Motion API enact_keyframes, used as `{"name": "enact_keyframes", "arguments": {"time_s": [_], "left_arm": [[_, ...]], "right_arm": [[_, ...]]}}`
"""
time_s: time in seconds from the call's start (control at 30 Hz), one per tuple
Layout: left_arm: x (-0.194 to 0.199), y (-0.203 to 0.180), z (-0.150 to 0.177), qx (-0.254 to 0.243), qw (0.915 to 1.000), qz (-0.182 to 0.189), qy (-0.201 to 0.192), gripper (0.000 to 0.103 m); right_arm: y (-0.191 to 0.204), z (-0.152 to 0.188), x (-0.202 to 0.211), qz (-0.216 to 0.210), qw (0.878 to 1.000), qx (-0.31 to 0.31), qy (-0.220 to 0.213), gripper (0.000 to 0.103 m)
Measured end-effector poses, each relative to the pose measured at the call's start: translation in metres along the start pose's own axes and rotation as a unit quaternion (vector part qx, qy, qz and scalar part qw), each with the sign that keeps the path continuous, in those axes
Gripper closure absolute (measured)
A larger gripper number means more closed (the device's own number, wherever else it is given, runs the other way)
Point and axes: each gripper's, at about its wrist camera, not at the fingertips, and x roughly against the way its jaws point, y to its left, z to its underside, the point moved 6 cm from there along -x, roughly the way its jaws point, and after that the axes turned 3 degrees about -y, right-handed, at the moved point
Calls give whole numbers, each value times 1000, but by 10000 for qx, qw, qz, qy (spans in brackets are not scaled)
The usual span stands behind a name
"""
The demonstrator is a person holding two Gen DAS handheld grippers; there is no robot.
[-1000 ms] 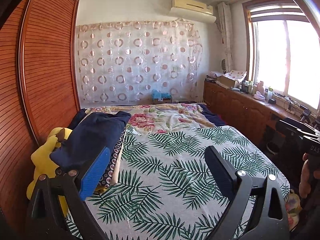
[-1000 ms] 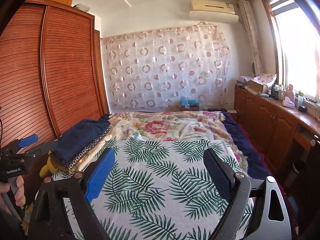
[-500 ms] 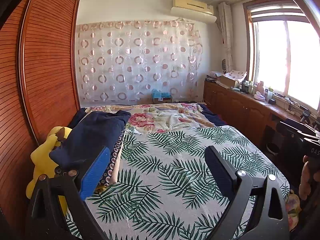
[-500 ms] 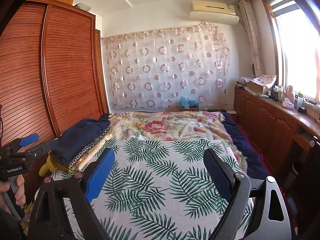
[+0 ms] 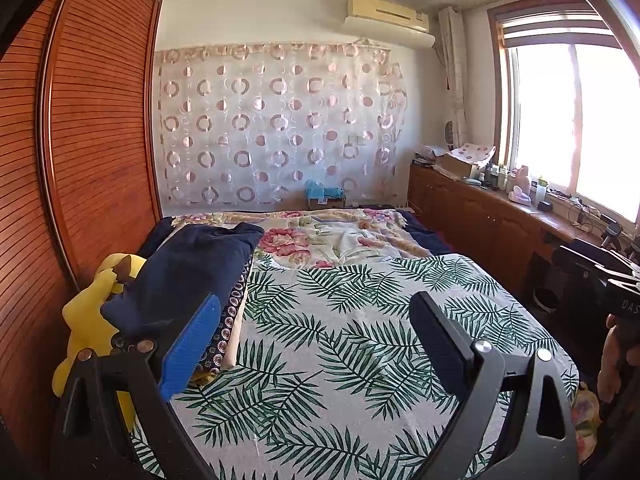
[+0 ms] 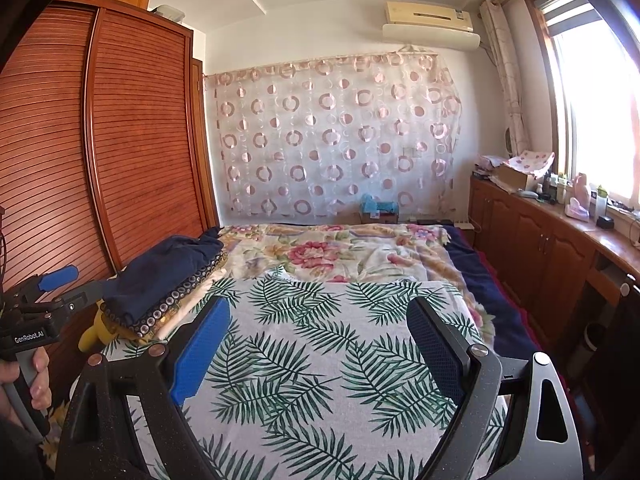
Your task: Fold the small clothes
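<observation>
A stack of folded clothes, navy piece on top (image 5: 184, 276), lies at the left edge of the bed; it also shows in the right wrist view (image 6: 160, 280). A fern-print cloth (image 5: 352, 340) is spread flat over the near part of the bed, also in the right wrist view (image 6: 328, 352). My left gripper (image 5: 316, 320) is open and empty, held above the near bed. My right gripper (image 6: 316, 320) is open and empty above the fern-print cloth. The left gripper also shows at the left edge of the right wrist view (image 6: 52, 288).
A yellow plush toy (image 5: 88, 320) lies beside the stack against the wooden wardrobe (image 5: 80, 160). A floral blanket (image 5: 332, 236) covers the far bed. A wooden cabinet (image 5: 480, 220) with small items runs under the window on the right.
Both views have drifted very slightly; both grippers stay open and empty. Nothing on the bed has moved.
</observation>
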Motion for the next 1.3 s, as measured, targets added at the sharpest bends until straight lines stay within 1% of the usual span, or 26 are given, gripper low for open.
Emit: {"name": "enact_keyframes", "arguments": {"time_s": [0.43, 1.3], "left_arm": [[0, 0, 1, 2, 10000, 5, -8, 7], [1, 0, 2, 8, 10000, 3, -16, 7]], "right_arm": [[-8, 2, 1, -7, 10000, 27, -7, 12], [-12, 2, 2, -39, 10000, 26, -14, 12]]}}
